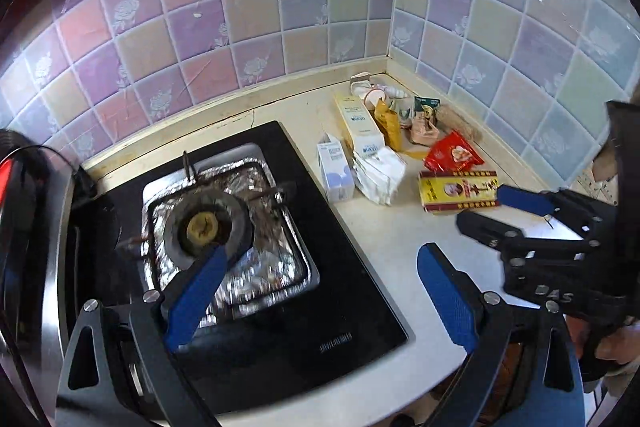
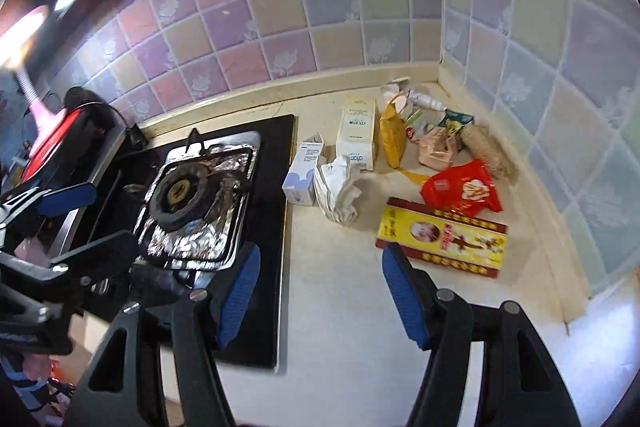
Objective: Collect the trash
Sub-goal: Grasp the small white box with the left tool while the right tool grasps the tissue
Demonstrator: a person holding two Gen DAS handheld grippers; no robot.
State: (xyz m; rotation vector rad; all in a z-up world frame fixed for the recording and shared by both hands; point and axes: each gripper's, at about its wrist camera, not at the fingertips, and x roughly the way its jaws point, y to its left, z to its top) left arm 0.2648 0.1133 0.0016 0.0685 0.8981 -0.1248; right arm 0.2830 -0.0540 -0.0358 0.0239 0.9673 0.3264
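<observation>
- Left tool [image 1: 320, 291]: jaws spread wide, nothing between the blue pads. It hangs over the right edge of the gas stove [image 1: 248, 247], one finger above the foil-lined burner [image 1: 204, 227], the other above bare table [image 1: 392, 239].
- Right tool [image 2: 320, 291]: jaws wide apart too, empty. One finger is above the stove's black glass, the other above the table, just short of the yellow-and-red box [image 2: 444, 237].
- Each tool shows in the other's view: the right one at the right edge of the left wrist view, a hand [image 1: 618, 343] on its grip; the left one at the lower left of the right wrist view.
- Trash all sits on the table in the tiled corner, right of the stove, neither tool touching any of it:
  - small white-and-blue carton [image 2: 303, 173] just beside the stove edge
  - crumpled white paper [image 2: 338, 191] against that carton
  - tall white box [image 2: 357, 133] lying flat behind the paper
  - yellow bag [image 2: 392, 139] right of the tall box
  - red packet [image 2: 464, 189] near the yellow-and-red box, on its far side
  - pink wrapper [image 2: 434, 151], green-and-yellow packet [image 2: 456, 121] and small white bottle [image 2: 426, 99] bunched deeper in the corner
- Tan fibrous roll [image 2: 486, 147] lies along the right wall; can't tell what it is.
</observation>
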